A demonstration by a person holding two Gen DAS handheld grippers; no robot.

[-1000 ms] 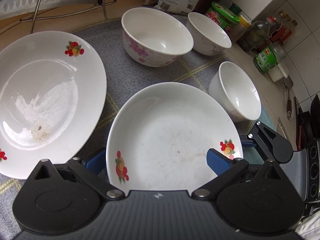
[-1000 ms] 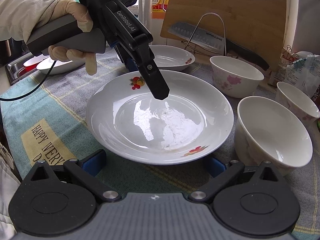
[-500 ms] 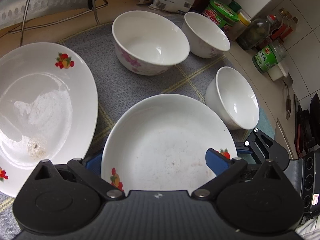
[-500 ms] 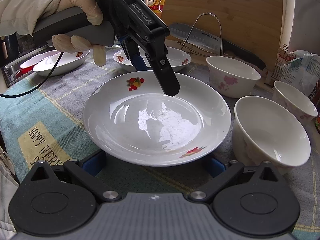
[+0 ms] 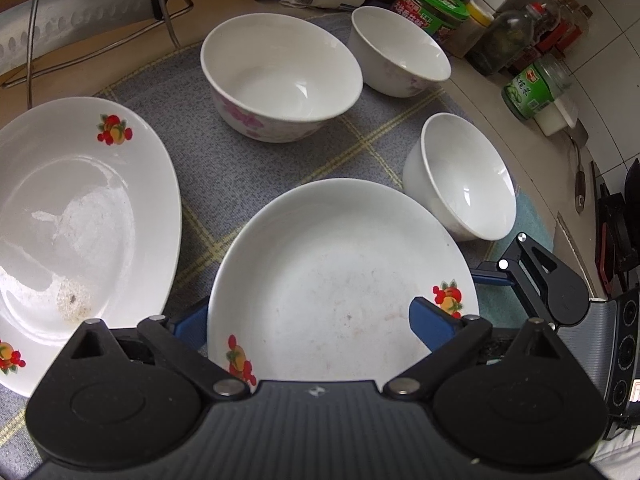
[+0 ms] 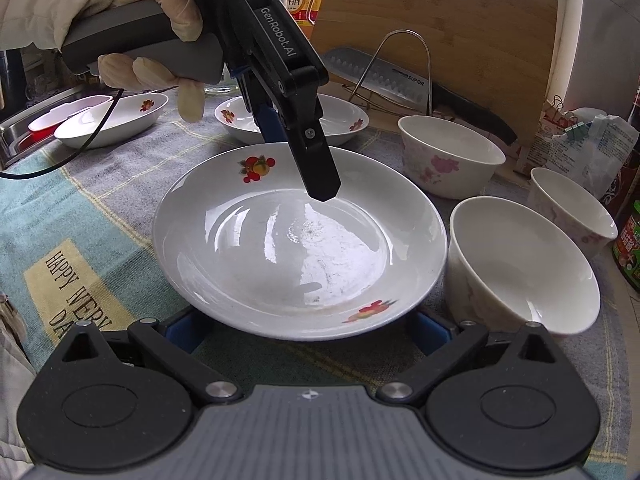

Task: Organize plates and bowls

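A white plate with fruit marks [image 5: 340, 280] [image 6: 296, 248] lies on the cloth between both grippers. My left gripper [image 5: 312, 316] [image 6: 296, 164] straddles its rim. One blue pad is over the plate's inside and the other outside the edge. Its jaws are closing and the pads do not press on the rim. My right gripper [image 6: 310, 332] is open at the plate's near rim, which half hides its pads; one of its fingers [image 5: 532, 268] shows in the left wrist view. A second plate [image 5: 80, 220] [image 6: 340, 120] lies beside the first, and a third plate [image 6: 112, 120] further left.
Three white bowls stand near: a large pink-flowered bowl [image 5: 280, 76] [image 6: 452, 152], a small bowl [image 5: 400, 52] [image 6: 572, 208], and a plain bowl [image 5: 464, 184] [image 6: 524, 268] close against the plate. A knife on a wire rack [image 5: 72, 12], a cutting board [image 6: 440, 32], and jars [image 5: 436, 4] line the back.
My left gripper has tipped slightly over the plate and its jaws have narrowed a little around the rim. The right gripper has not moved.
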